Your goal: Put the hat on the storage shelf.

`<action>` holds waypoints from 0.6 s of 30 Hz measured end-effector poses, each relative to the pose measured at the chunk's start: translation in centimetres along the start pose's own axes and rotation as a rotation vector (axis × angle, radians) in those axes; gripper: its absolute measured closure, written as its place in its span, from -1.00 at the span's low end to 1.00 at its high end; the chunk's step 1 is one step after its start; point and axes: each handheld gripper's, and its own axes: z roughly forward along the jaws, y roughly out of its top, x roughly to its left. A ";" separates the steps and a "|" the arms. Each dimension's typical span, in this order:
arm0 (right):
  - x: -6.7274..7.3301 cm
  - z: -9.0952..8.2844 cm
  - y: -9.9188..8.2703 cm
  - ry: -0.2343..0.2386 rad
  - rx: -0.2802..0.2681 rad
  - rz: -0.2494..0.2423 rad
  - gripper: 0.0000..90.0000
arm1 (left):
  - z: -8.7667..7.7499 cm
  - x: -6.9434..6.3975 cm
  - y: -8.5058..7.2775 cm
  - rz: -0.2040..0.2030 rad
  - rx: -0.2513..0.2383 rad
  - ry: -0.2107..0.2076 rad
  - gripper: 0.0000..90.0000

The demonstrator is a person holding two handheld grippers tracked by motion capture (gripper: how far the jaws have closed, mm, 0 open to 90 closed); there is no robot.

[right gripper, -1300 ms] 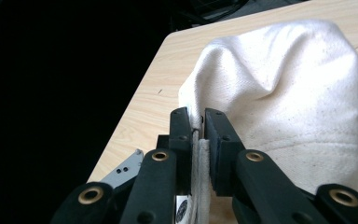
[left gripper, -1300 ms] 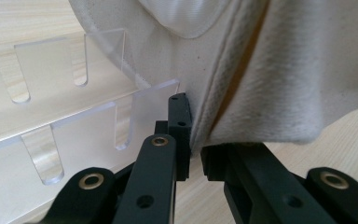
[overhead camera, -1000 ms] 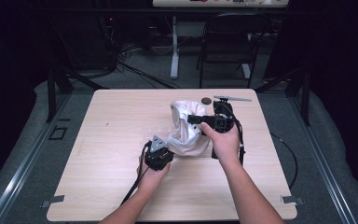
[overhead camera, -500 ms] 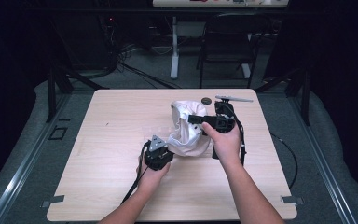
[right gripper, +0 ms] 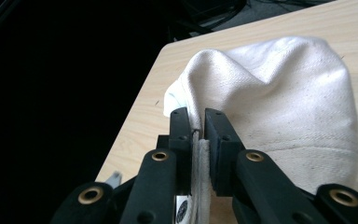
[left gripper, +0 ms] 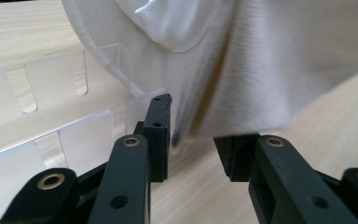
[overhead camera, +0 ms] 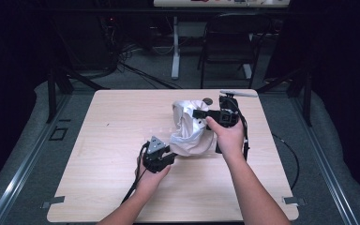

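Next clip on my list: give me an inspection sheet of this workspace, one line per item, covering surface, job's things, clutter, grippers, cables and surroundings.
Surface: light wooden table, bare at its left half.
Job's things: white cloth bag bunched right of centre; a clear slotted plastic piece lies beside it.
Clutter: small dark round thing and a pale flat strip near the far edge; what they are cannot be told.
Grippers: right gripper clamped on a fold of the bag; left gripper has just been opening, its jaws apart with the bag's lower edge between them, not pinched.
Cables: cable trails from the left gripper toward the near edge.
Surroundings: dark room, folding chair behind the table.
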 end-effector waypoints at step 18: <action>-1.3 0.9 1.4 -0.050 -0.039 0.044 0.82 | -6.3 0.8 -1.9 0.087 0.054 -0.018 0.26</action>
